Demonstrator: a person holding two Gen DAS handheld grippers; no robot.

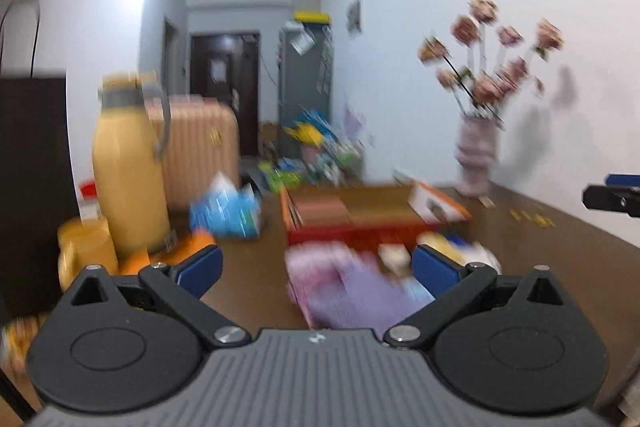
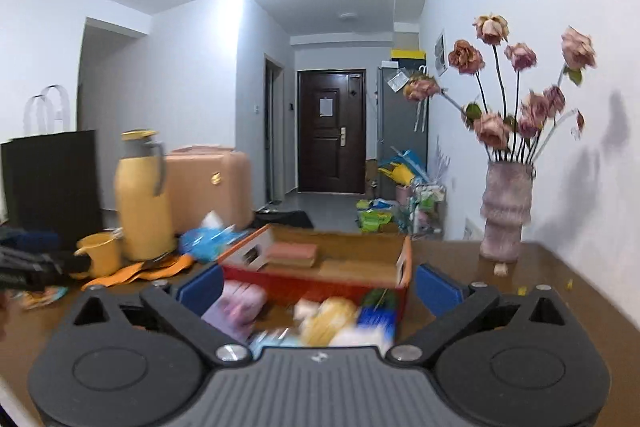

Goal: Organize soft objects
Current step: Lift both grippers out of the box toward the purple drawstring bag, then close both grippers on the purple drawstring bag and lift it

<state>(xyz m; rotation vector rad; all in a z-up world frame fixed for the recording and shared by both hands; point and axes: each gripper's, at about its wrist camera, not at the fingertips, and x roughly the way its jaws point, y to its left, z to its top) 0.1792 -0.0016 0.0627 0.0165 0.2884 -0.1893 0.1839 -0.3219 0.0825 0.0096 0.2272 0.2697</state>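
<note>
Both grippers look to be between picks: nothing is held, and the step in hand seems to be lining up on the next soft thing to move into the box.

The left gripper (image 1: pixel 318 267) has its jaws spread wide and empty. Just ahead of it, a little right of its centre line, lies a pink and purple cloth (image 1: pixel 344 287) on the table (image 1: pixel 560 251), with more small soft things beyond its right finger (too blurred to name). The red cardboard box (image 1: pixel 360 223) stands just past the cloth, flaps open.

The right gripper (image 2: pixel 318 289) is also wide and empty. Straight in front of it sits a heap: the same pink cloth (image 2: pixel 238 307) to its left, a yellow ball of yarn (image 2: pixel 332 315) in the middle, something blue and white to its right. The box (image 2: pixel 316 283) is right behind the heap, with a pink block already inside.

Next, I judge, one gripper must settle, dip onto a single piece and close gently, since soft things bunch and slip.

Both grippers point forward, tilted slightly down over the table; the right gripper's tip shows far right of the left one
</note>
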